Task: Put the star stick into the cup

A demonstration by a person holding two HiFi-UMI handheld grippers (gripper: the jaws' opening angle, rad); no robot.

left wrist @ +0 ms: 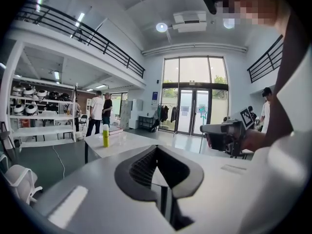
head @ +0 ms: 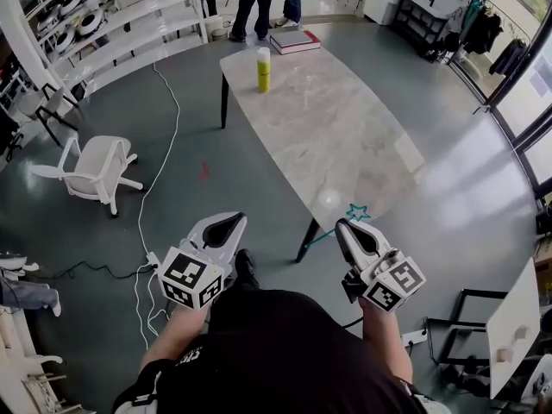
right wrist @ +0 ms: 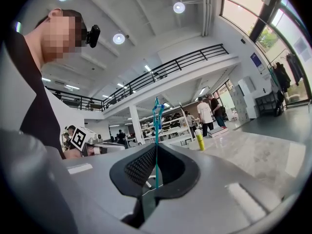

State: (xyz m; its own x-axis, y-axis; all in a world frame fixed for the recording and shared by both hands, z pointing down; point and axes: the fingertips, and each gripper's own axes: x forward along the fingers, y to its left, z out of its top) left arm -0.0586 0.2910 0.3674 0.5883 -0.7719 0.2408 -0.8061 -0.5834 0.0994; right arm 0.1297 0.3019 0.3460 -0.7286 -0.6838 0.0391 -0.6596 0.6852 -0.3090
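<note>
Head view: carrying step; thin teal star-topped stick (head: 356,211) in right gripper (head: 341,227) by pale marble desk's (head: 345,136) near corner, tall yellow cup (head: 264,69) at far end. Left gripper view: fingers (left wrist: 141,167) pressed together, empty. Right gripper view: fingers pinching stick. Next, likely: reach across, lower stick into cup.

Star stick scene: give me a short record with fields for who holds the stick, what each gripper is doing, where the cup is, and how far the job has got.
star stick: clamped between the fingers of the right gripper, star end sticking out past them
right gripper: shut on the stick, held by the near end of the table
left gripper: fingers shut, nothing between them
yellow cup: upright at the table's far end, near the books
status: stick not yet in the cup
</note>
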